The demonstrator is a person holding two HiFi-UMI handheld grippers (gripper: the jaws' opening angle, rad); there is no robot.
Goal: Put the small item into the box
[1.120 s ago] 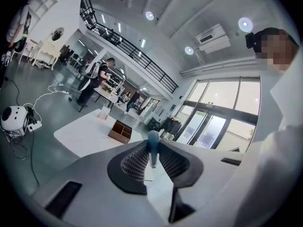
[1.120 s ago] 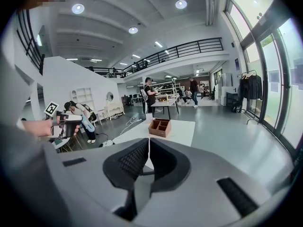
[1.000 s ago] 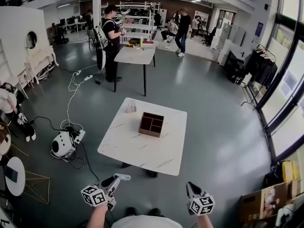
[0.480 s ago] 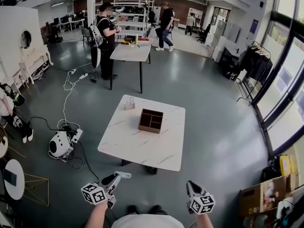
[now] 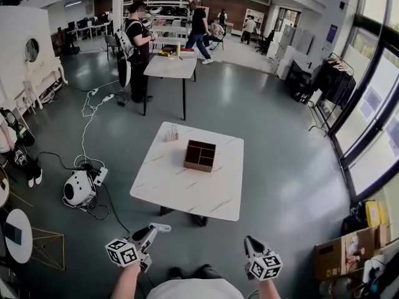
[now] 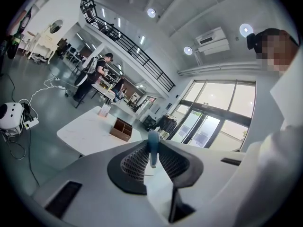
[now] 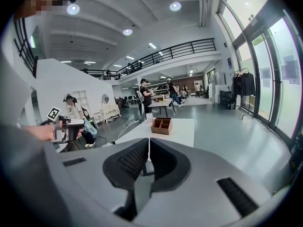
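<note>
A brown wooden box (image 5: 199,155) with compartments stands on the white marble table (image 5: 187,195), well ahead of me. My left gripper (image 5: 161,230) is at the bottom left of the head view, short of the table. In the left gripper view it (image 6: 152,150) is shut on a small blue item (image 6: 153,143), with the box (image 6: 121,129) far beyond. My right gripper (image 5: 248,243) is at the bottom right. In the right gripper view its jaws (image 7: 148,144) meet with nothing between them, and the box (image 7: 162,126) lies straight ahead.
A small clear container (image 5: 171,133) stands on the table's far left part. A white round device (image 5: 80,187) with cables lies on the floor to the left. A second table (image 5: 169,66) with a person (image 5: 136,48) beside it stands further back. A cardboard box (image 5: 349,260) sits at bottom right.
The table and box have shifted slightly up in the head view. A person in the background has walked to the left. Both grippers keep their pose; the left still grips the blue item.
</note>
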